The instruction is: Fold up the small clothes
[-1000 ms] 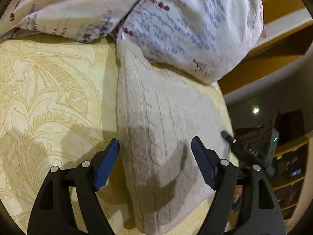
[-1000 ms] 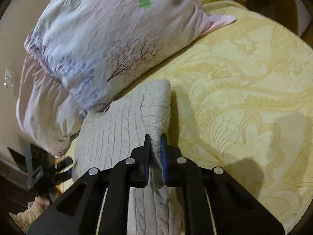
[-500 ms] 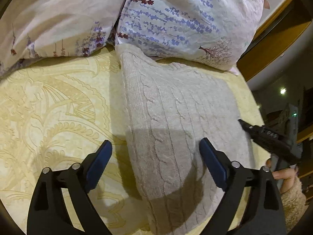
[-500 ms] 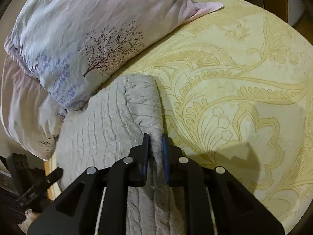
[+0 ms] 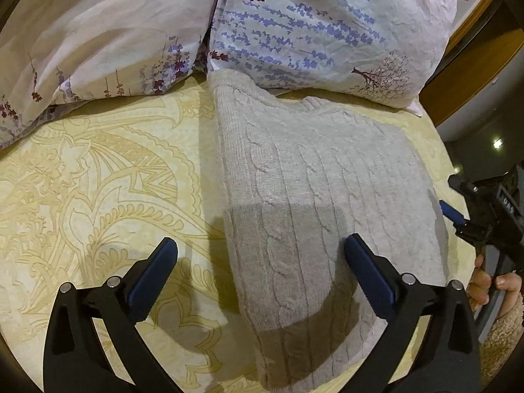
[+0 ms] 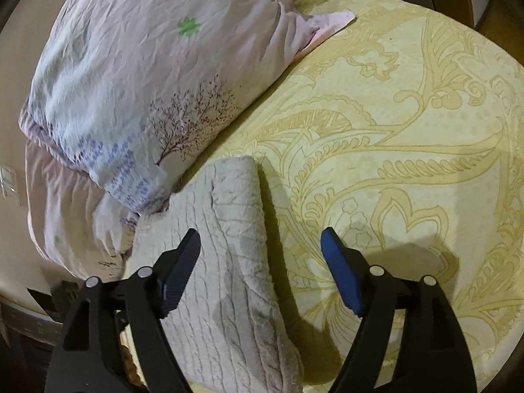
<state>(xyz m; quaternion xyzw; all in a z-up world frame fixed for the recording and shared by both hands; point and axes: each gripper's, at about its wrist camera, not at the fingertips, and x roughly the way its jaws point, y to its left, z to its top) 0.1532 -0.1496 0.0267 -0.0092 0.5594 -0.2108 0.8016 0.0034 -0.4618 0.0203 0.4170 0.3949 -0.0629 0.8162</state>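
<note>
A beige cable-knit sweater lies folded on the yellow patterned bedspread, its far end against the pillows. My left gripper is open and empty above the sweater's near left edge. In the right wrist view the sweater lies with a folded edge running away from me. My right gripper is open and empty, its jaws standing to either side of that folded edge. The right gripper also shows in the left wrist view at the sweater's right side.
Two floral pillows lie at the head of the bed; one shows in the right wrist view. The bedspread stretches to the right. A wooden bed frame and a dark room lie beyond the bed's edge.
My right gripper has opened and let go of the sweater's folded edge. My left gripper has drawn back a little, staying open.
</note>
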